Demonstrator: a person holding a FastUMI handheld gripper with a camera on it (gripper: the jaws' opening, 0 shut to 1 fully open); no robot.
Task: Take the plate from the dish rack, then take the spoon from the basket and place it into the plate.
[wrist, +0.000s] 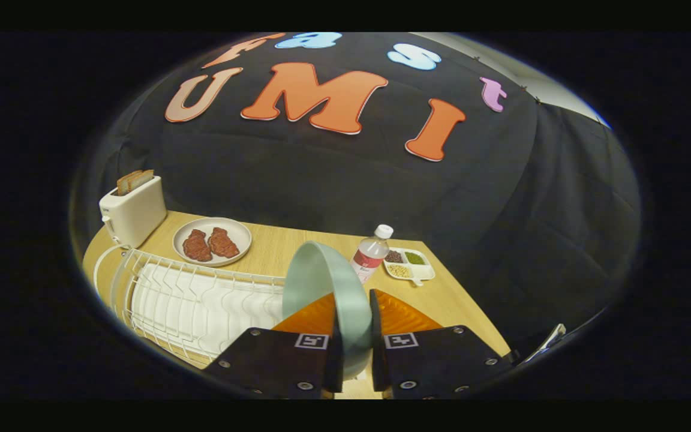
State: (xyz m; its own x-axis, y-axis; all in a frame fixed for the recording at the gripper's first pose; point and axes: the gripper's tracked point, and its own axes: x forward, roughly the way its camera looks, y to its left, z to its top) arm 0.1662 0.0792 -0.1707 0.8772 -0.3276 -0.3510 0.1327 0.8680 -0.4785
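Now my gripper [355, 336] pinches the pale green plate [327, 288] by its rim, both fingers pressing, so it stands on edge and clear of the white dish rack [201, 300] just beside it. Beyond stand a water bottle [371, 253], a divided snack tray [410, 264], a plate of meat [212, 241] and a toaster [134, 213] on the wooden table [285, 243].

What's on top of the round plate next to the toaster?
Two reddish-brown pieces of meat lie side by side on the round plate, beside the toaster. They cover the plate's middle, so what's under them can't be seen.
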